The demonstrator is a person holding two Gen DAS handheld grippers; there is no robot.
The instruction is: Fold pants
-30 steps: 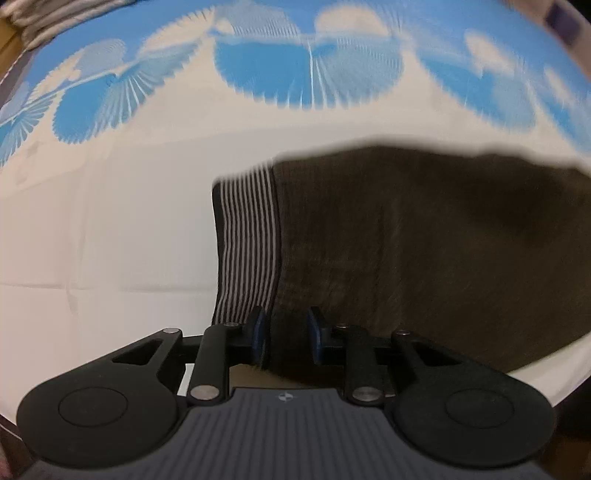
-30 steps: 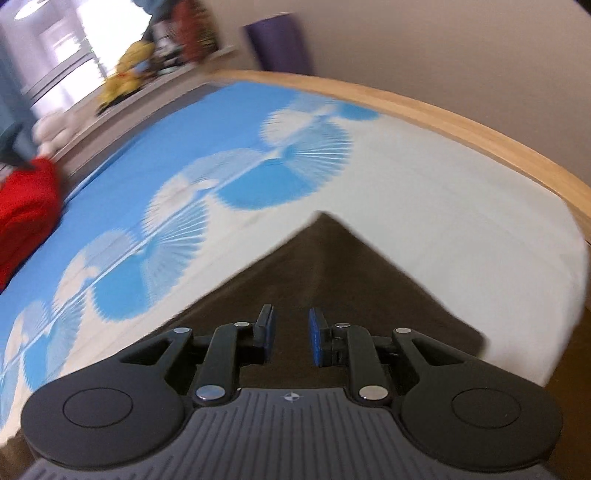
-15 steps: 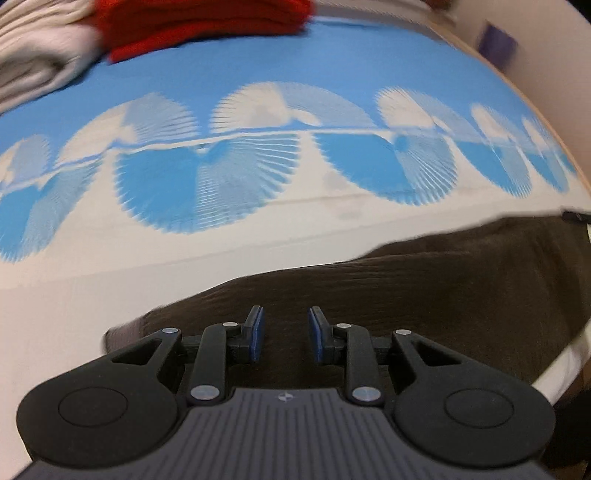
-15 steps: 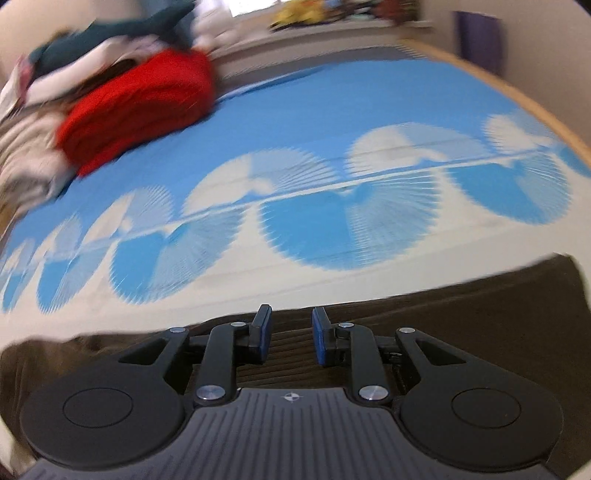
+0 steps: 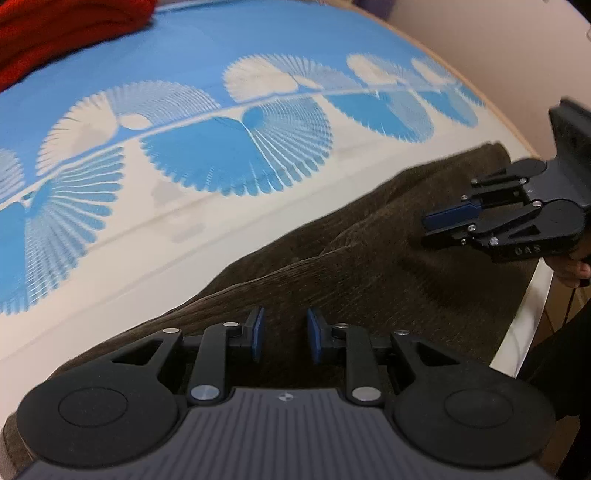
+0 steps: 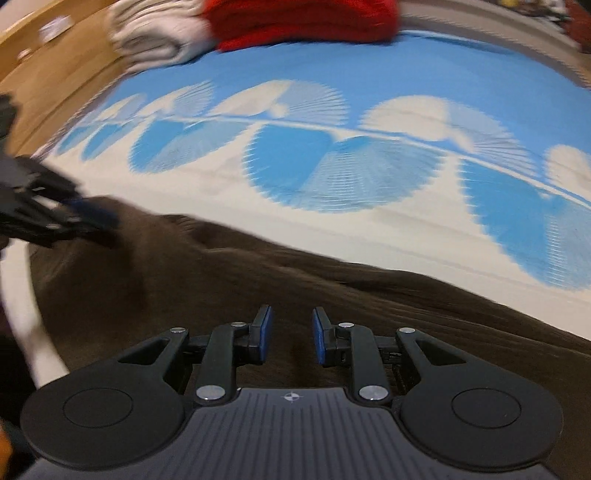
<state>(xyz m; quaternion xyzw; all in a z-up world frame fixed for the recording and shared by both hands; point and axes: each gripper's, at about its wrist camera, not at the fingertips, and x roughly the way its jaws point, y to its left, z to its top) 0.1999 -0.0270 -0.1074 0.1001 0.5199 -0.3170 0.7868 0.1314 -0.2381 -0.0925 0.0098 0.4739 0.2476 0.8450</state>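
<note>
**Brown pants spread on the bed, both grippers over them**

We see the brown pants lying rumpled on the near white part of the blue-patterned bedsheet. Our left gripper hangs over the pants, its blue pads slightly apart with nothing pinched. Our right gripper stands likewise, jaws slightly parted and empty. Beyond the pants lies a red garment.

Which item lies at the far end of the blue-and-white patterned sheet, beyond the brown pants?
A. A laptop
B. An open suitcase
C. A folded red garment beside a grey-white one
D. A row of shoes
C: in the right wrist view a folded red garment sits beside a grey-white one at the far end of the sheet, past the brown pants.
</note>
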